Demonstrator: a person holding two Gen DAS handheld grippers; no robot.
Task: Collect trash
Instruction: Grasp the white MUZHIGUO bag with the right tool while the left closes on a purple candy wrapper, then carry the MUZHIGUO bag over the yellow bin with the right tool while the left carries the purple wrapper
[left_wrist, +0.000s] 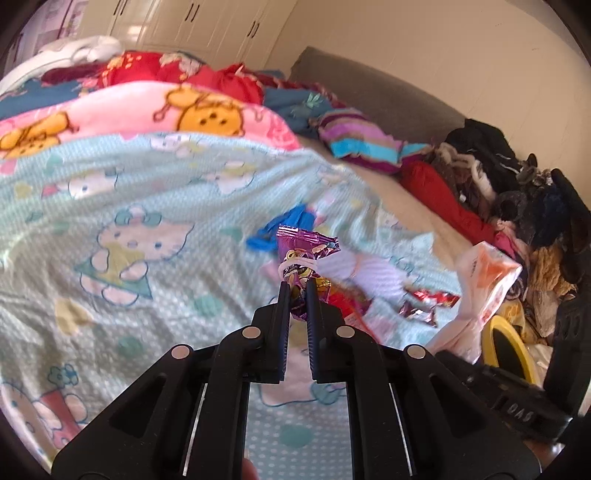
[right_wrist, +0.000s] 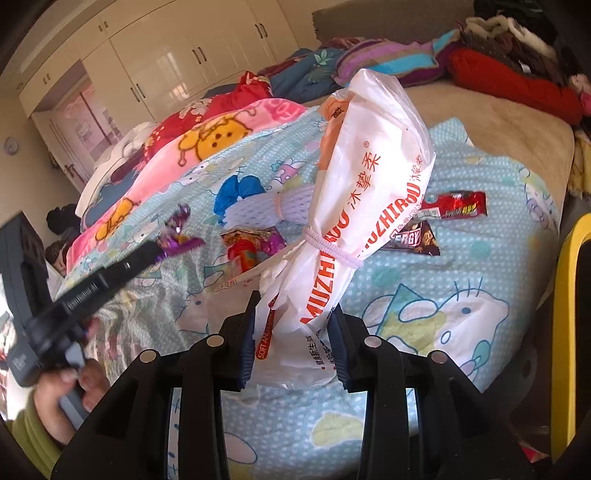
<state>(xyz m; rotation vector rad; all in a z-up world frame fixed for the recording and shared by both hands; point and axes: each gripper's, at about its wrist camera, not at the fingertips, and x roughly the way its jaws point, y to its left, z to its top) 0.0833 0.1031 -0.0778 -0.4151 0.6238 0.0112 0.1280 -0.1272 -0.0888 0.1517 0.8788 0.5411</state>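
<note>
The left claw (left_wrist: 298, 286) is clenched on a purple snack wrapper (left_wrist: 304, 254), held clear above the light blue cartoon blanket (left_wrist: 129, 221), while the right claw (right_wrist: 291, 314) grips a white plastic package (right_wrist: 364, 206) cinched with a hair tie, standing tilted above the bed. Beyond them a red can (right_wrist: 242, 254), a brown wrapper (right_wrist: 412, 238) and a red wrapper (right_wrist: 456, 205) lie well apart on open blanket, a yellow rim (right_wrist: 570, 295) at the bed's right edge. Piled clothes (left_wrist: 491, 184) line the far side.
</note>
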